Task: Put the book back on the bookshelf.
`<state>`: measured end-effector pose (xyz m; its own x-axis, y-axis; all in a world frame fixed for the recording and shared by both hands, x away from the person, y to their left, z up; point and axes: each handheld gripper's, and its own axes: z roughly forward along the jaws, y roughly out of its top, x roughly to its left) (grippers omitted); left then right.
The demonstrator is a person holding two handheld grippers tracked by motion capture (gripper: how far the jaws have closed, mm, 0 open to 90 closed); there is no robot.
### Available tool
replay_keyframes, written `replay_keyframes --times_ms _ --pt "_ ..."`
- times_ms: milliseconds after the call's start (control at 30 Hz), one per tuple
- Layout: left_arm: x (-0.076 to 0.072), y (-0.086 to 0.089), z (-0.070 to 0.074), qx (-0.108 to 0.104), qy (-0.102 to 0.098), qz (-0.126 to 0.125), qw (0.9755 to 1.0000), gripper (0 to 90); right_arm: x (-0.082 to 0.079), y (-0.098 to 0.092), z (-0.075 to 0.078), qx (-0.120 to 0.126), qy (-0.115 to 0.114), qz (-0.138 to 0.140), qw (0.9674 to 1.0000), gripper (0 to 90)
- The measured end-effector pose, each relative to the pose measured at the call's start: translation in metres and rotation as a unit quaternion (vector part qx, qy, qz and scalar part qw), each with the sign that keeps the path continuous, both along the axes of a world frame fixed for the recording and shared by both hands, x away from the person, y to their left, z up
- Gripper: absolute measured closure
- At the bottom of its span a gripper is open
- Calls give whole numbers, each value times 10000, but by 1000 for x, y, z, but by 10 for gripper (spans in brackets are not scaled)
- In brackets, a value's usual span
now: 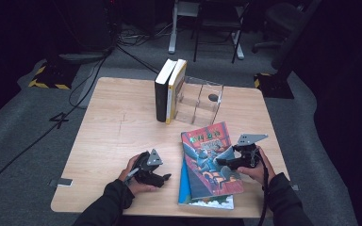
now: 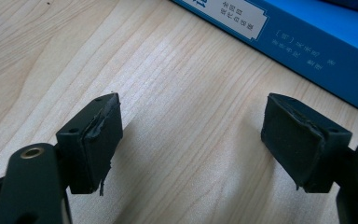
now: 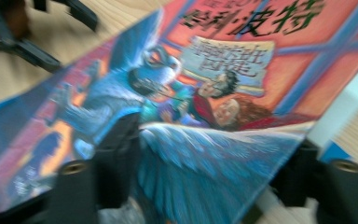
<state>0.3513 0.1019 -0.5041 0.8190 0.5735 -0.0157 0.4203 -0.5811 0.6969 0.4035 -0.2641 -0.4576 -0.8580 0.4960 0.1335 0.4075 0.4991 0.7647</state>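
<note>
A red illustrated book [image 1: 203,141] [image 3: 242,65] lies askew on top of a blue book [image 1: 206,202] [image 2: 307,42] near the table's front edge. My right gripper [image 1: 222,163] [image 3: 209,172] is at the red book's right edge. One jaw lies over the cover and the other sits under the edge, so the book is between them, and I see no firm pinch. My left gripper [image 1: 166,178] [image 2: 193,140] rests open on the bare wood just left of the blue book, with nothing between its pads.
The table [image 1: 118,132] is light wood. A black book and a yellow-edged book [image 1: 169,89] stand upright at the back centre. A clear plastic holder [image 1: 200,101] stands beside them. Cables and chair legs lie on the floor beyond.
</note>
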Motion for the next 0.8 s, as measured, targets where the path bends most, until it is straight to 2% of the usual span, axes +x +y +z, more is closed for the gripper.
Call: replay_keyframes --times_ms 67,200,333,400,567,667,800 --pt "1 -1 0 -5 -5 21 10000 207 1 4 0 93 176 310 9993 562" --pt "5 -5 0 4 -51 132 9999 214 0 9 3 86 115 446 9989 671" --pt "13 -12 1 0 -146 198 9997 244 0 9 2 209 140 411 9988 719" --pt "20 -15 1 -98 -215 212 9995 260 -1 10 2 208 97 442 9988 738" --pt "41 -28 2 -211 -169 209 9994 286 -3 14 2 287 89 458 9985 762" --pt "50 -33 3 -325 -177 238 9990 298 -4 15 3 311 40 467 9984 766" --pt "57 -36 3 -346 -200 246 9989 345 -5 13 4 406 -1 449 9982 772"
